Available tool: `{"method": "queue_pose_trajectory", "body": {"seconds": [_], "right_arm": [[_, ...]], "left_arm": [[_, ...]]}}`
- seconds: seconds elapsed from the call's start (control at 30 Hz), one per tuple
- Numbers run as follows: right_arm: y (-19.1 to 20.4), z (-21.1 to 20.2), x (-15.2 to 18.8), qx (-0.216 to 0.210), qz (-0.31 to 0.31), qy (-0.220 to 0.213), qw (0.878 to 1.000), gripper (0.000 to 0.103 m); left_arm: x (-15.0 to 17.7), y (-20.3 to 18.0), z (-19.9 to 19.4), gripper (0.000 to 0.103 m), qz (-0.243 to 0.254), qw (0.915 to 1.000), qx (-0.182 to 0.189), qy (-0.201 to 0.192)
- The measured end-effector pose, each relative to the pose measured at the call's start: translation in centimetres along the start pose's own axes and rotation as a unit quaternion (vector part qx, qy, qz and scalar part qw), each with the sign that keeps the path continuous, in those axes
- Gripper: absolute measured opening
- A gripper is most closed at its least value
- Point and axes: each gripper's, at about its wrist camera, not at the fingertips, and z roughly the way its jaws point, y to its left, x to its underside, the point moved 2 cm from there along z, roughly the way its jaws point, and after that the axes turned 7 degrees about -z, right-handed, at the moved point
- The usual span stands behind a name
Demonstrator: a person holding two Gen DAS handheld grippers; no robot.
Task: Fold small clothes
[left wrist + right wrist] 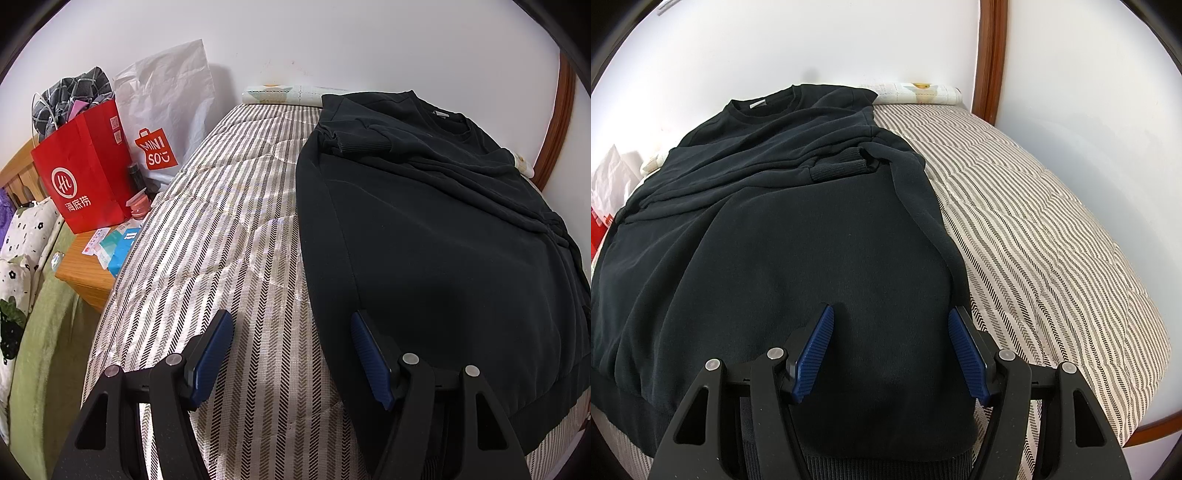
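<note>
While the sweatshirt lies partly folded, both tools hover at its near hem.
Far left: red bag [86, 170] and white bag [166, 114] on a wooden stand [86, 267], apart from the task.
Left gripper [291, 354]: jaws wide apart, holding nothing, above the striped mattress [229, 236] just left of the garment's edge.
Black sweatshirt [436, 236]: flat on the mattress, neck far, hem near; both sleeves [842, 168] folded across the chest.
Right gripper [890, 352]: jaws wide apart, empty, over the hem.
Progress: sleeves in; the lengthwise fold, hem to neck, looks not yet done.
</note>
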Motion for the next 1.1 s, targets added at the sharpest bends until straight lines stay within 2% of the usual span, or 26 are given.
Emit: {"method": "queue_pose_trajectory", "body": {"seconds": [0.23,0.37,0.47,0.57,0.6,0.73,0.77,0.83,0.97,1.1], "right_arm": [[-0.5,-0.2,0.0,-0.020,0.019,-0.005,1.000,0.064],[-1.2,-0.5,0.1,-0.024,0.046,-0.001,0.999,0.064],[-2.0,-1.6,0.4,-0.046,0.069,0.000,0.997,0.064],[-2.4,-3.0,0.7,-0.061,0.063,-0.004,0.996,0.065],[-2.6,-3.2,0.9,-0.063,0.060,-0.003,0.996,0.066],[-2.9,-3.5,1.9,-0.109,0.061,0.004,0.992,0.067],[-2.8,-3.4,2.0,-0.113,0.057,0.007,0.992,0.067],[-2.6,-3.1,2.0,-0.107,0.046,0.009,0.993,0.067],[-2.9,-1.7,1.8,-0.097,0.050,0.023,0.994,0.067],[-3.1,-1.3,1.6,-0.086,0.046,0.018,0.995,0.067]], "left_arm": [[0.0,-0.1,0.1,0.066,0.001,1.0000,0.003,0.001],[0.0,0.0,0.0,0.071,0.007,0.9997,0.021,0.004],[0.2,0.8,-0.4,0.072,0.026,0.9980,0.057,0.009],[0.8,1.5,-1.2,0.074,0.032,0.9964,0.077,0.019],[0.9,1.6,-1.5,0.074,0.026,0.9958,0.085,0.023],[2.3,2.0,-3.2,0.074,-0.013,0.9860,0.162,0.038],[2.6,2.0,-3.4,0.074,-0.021,0.9850,0.167,0.038],[3.2,1.7,-3.6,0.074,-0.023,0.9854,0.165,0.033],[3.7,0.4,-3.7,0.073,-0.007,0.9911,0.131,0.026],[3.6,-0.8,-3.3,0.072,0.000,0.9921,0.122,0.031]]}}
